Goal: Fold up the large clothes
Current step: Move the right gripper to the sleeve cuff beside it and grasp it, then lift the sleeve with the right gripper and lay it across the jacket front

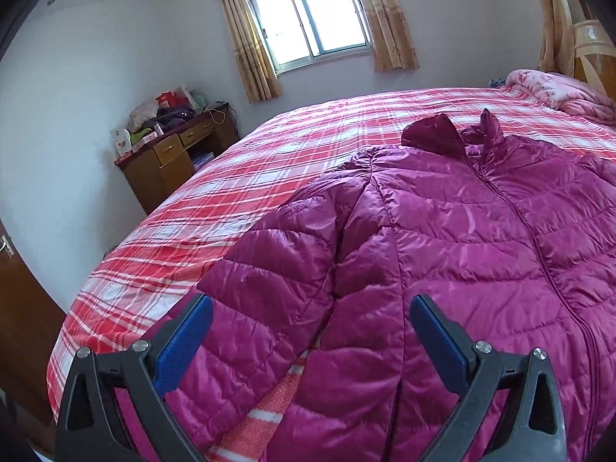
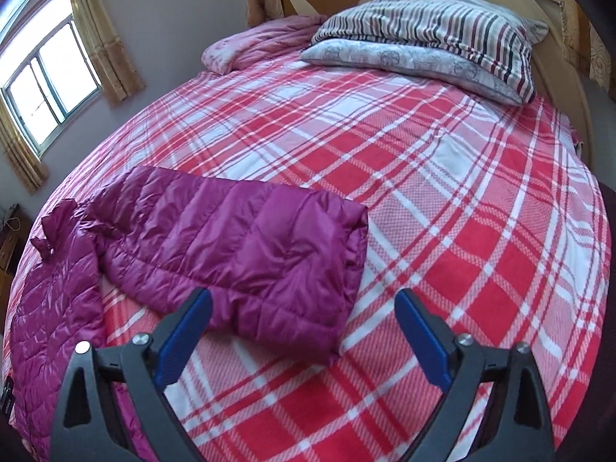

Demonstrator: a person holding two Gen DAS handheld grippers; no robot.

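Jacket: my magenta quilted down jacket [image 1: 442,231] lies front-up and zipped on the red plaid bedspread [image 1: 231,192], collar toward the window [image 1: 308,15].
Sleeve: 1 sleeve [image 2: 246,246] stretches out sideways over the spread, its cuff end just ahead of my right claw.
Left claw: my left claw [image 1: 311,321] hangs spread wide over the other sleeve and the jacket's side, gripping nothing.
Right claw: my right claw [image 2: 304,315] is likewise spread wide and empty, its blue pads [image 2: 184,337] astride the cuff.
Risk, slip: I judge the shiny shell slick; a shallow pinch could let the sleeve slide free mid-fold.
Risk, puff: trapped air may spring a fold back open.
Risk, snag: a deep bite could catch the bedspread too and drag it.
Writing: a small dark tag [image 2: 5,396] sits at the jacket's edge in the right view, too small to read; I see no other lettering.
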